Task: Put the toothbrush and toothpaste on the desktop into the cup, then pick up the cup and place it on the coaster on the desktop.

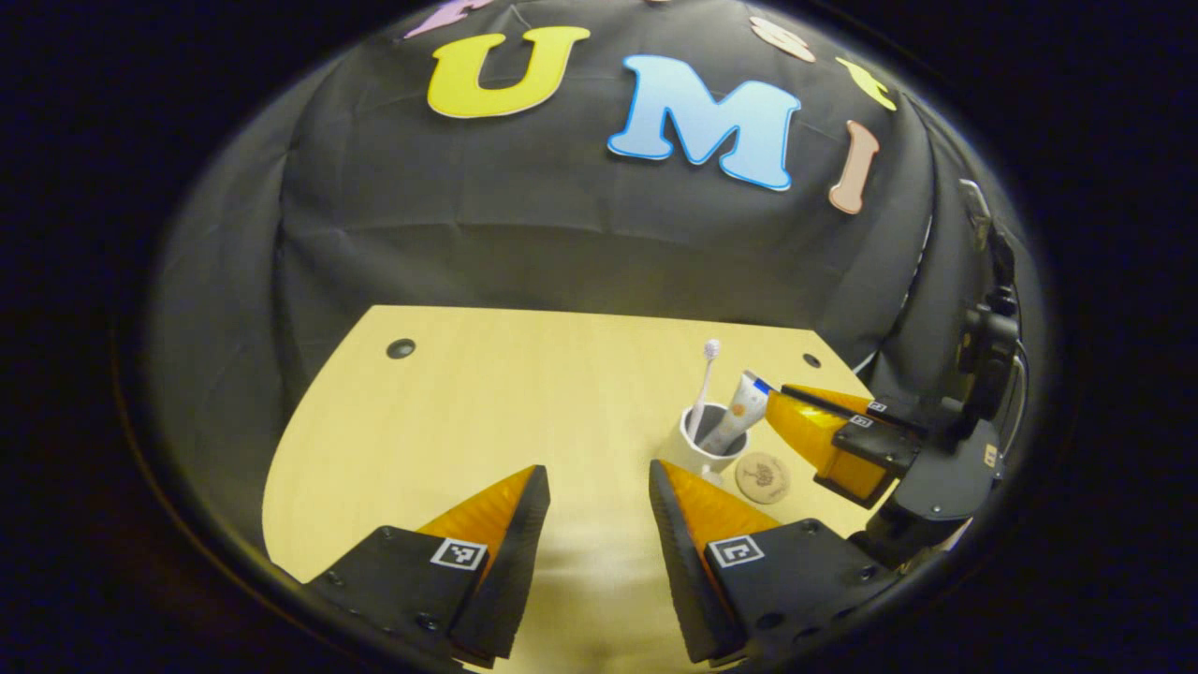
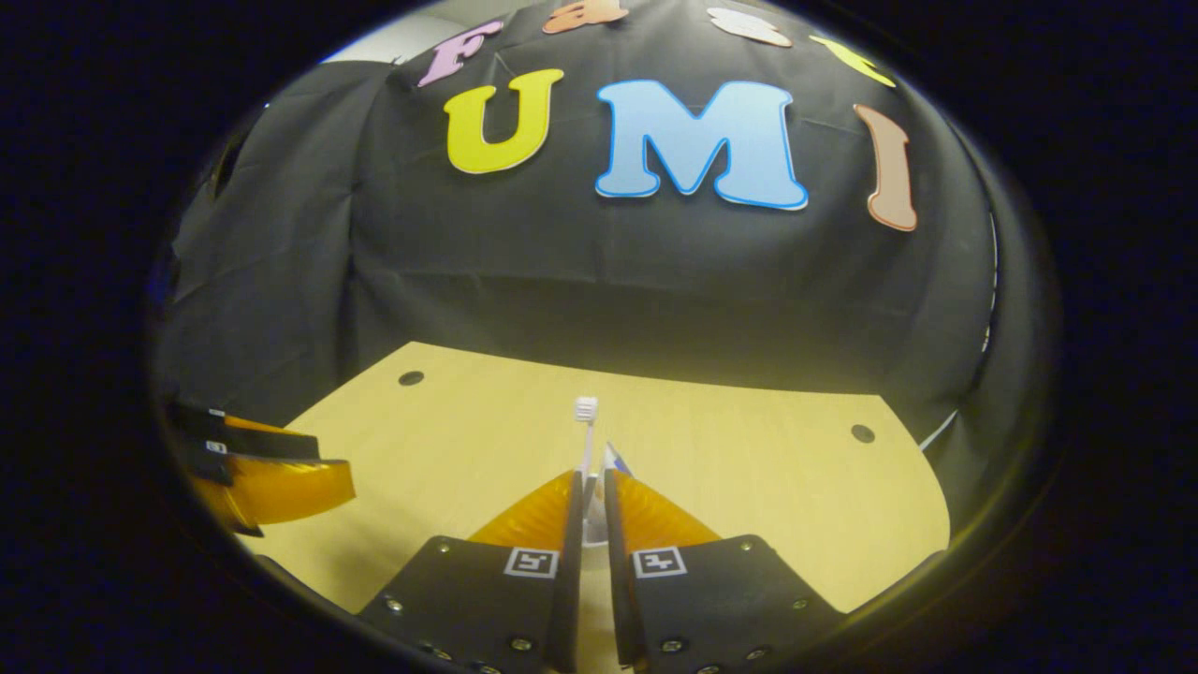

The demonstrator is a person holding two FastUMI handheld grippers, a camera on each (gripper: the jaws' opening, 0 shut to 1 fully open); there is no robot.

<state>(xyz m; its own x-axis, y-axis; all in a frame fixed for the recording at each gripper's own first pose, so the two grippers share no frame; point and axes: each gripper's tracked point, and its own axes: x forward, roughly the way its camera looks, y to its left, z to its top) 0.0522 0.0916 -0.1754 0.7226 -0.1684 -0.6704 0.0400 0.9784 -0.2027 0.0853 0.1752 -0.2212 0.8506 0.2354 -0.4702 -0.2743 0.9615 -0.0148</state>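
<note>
The toothbrush (image 1: 704,386) and toothpaste (image 1: 739,412) stand in the cup (image 1: 697,451) on the surface (image 1: 487,412), just beside the coaster (image 1: 763,477). The right tool (image 1: 775,401), jaws narrow, seems to pinch the toothpaste, though the contact is hard to see. The left tool (image 1: 599,487) hangs wide, holding nothing.

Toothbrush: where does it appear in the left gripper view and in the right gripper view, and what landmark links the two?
Left gripper view: the toothbrush stands right of centre, bristles up, in the white cup beside the toothpaste.
Right gripper view: its head rises at centre, just above the right gripper, whose fingers are nearly closed.
Shared landmark: the dark round hole in the desktop's far corner.
</note>
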